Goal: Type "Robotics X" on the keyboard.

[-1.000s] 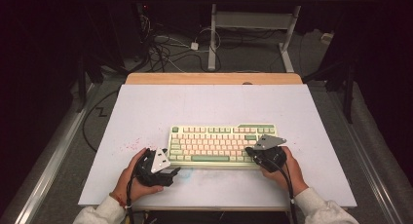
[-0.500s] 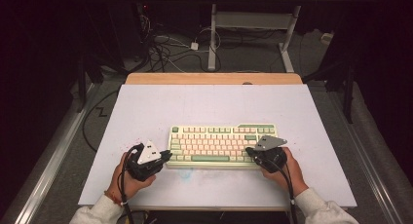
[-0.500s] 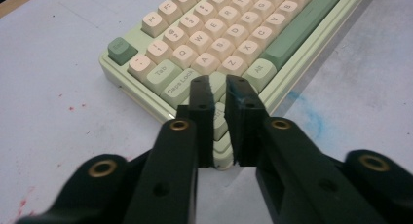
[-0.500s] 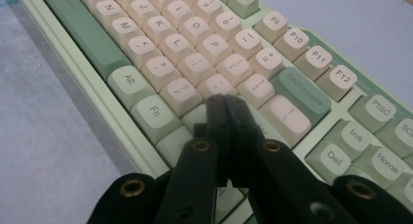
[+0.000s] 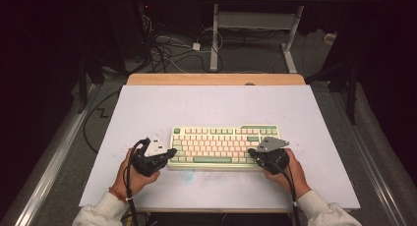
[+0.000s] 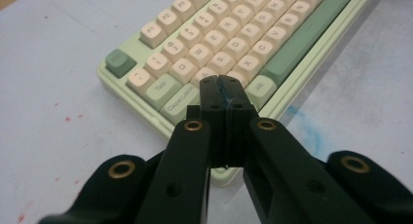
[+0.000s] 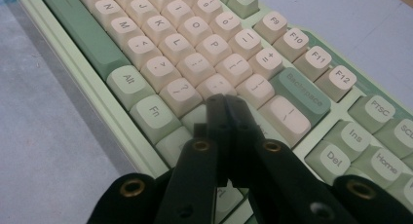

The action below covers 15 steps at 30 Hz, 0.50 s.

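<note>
Now both grippers are pinched shut on nothing: the left gripper (image 5: pixel 169 152), its jaws just closed, over the mechanical keyboard's (image 5: pixel 223 145) near-left corner, the right gripper (image 5: pixel 252 151) over its right end.

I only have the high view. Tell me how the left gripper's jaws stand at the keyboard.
Observer: The left gripper is shut, pads together with nothing between, having just closed; its tip is over the keyboard's left end, by the Caps Lock key.
Operator: Now report the right one.
Observer: The right gripper is shut too, nothing between its jaws, over the right end near the Backspace key.
Operator: Say whether either presses a key.
Observer: I cannot tell; the tips hide the keys under them.
</note>
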Available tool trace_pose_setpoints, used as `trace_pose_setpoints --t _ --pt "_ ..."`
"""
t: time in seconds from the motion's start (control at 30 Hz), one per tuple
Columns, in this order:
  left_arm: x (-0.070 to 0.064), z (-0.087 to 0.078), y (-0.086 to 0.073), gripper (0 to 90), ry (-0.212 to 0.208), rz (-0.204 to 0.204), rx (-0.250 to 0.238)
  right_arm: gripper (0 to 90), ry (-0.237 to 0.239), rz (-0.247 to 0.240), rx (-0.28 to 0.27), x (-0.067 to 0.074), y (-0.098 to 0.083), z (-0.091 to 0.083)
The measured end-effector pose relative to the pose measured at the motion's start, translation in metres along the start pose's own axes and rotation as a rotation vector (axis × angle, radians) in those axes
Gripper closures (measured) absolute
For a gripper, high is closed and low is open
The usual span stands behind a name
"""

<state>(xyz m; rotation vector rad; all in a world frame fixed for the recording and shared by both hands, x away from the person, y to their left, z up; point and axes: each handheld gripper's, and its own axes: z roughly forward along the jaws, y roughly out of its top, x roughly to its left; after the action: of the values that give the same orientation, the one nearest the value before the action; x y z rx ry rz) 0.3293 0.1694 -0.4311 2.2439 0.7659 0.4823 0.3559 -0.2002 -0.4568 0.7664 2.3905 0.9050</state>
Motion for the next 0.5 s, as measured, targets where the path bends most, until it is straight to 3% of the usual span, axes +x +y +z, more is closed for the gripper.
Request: trace_pose_setpoints --t 0.17,0.5 --pt "-0.001 0.009 0.015 87.1 -0.048 0.023 0.028 90.0 -0.001 0.0 -0.002 0.0 -0.001 0.0" --pt "-0.006 0.033 0.036 87.1 -0.062 0.066 0.096 90.0 -0.002 0.001 -0.002 0.001 -0.001 -0.001"
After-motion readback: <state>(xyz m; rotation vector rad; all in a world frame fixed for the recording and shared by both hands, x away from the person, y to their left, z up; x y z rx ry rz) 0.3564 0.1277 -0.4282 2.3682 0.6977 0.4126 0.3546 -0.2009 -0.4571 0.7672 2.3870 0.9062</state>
